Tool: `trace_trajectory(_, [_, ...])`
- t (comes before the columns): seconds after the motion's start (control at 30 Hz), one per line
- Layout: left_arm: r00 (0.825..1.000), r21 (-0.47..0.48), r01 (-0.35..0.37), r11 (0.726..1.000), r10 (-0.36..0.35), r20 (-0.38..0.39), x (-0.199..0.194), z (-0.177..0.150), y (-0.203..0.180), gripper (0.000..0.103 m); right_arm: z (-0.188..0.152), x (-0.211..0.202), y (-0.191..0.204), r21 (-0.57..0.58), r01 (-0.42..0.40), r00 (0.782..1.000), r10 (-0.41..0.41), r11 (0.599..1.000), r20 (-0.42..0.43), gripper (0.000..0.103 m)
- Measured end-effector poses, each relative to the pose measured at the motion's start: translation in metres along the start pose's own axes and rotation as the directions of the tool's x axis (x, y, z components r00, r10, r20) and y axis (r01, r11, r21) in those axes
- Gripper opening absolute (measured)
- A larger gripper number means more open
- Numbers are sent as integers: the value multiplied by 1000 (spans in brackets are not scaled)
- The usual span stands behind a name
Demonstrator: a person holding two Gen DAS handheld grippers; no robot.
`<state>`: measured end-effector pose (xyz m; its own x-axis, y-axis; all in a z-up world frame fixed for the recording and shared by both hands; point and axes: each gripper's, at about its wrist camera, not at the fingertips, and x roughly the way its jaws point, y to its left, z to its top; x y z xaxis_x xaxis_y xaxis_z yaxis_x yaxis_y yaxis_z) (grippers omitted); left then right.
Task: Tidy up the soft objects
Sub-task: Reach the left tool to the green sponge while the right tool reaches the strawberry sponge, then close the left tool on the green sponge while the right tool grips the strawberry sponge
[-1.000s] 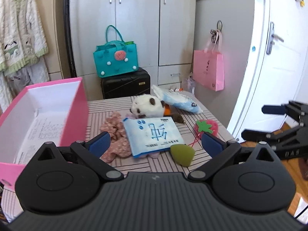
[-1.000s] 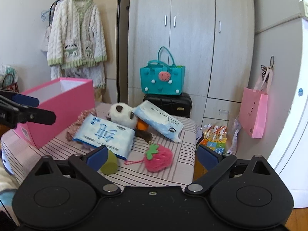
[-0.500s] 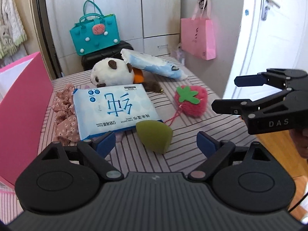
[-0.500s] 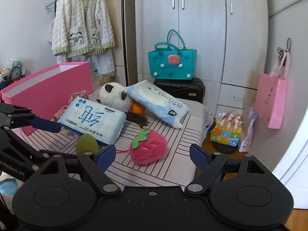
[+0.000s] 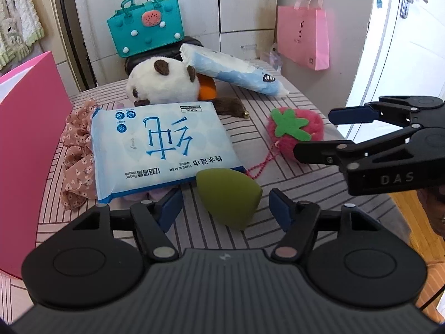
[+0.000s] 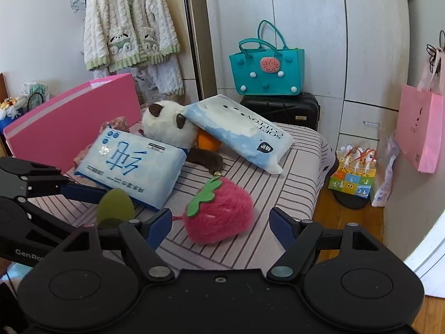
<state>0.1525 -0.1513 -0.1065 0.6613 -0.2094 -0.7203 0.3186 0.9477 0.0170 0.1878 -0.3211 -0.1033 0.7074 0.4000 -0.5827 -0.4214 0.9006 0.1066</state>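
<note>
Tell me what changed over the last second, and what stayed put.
Both grippers came down toward the table, jaws closing partway. The left gripper now brackets the green sponge; the right gripper brackets the strawberry plush. Neither is gripped yet. The wipes pack, panda and pink box stayed put.

Behind your striped surface (image 6: 281,192): teal tote bag (image 6: 267,66) with watermelon patch sits on black suitcase (image 6: 281,107), both against white wardrobe doors (image 6: 306,14). To your right, pink paper bag (image 5: 303,37) hangs by handles from hook. On your left, fluffy white cardigan (image 6: 130,22) with green trim hangs on hanger. Down on wooden floor (image 6: 328,214) you see colourful patterned gift bag (image 6: 351,174) beside surface. White door (image 5: 403,30) with handle at far right.
</note>
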Motion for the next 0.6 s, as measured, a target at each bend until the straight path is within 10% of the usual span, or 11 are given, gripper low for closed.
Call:
trace_trajectory(0.23, [999, 0, 14, 1000, -14, -29, 1, 0, -3, 46, 0, 16, 7, -45, 23, 999, -24, 999, -22, 56])
trace_trajectory(0.6, [996, -52, 80, 995, -82, -42, -6, -3, 8, 38, 4, 7, 13, -5, 33, 999, -33, 999, -32, 51])
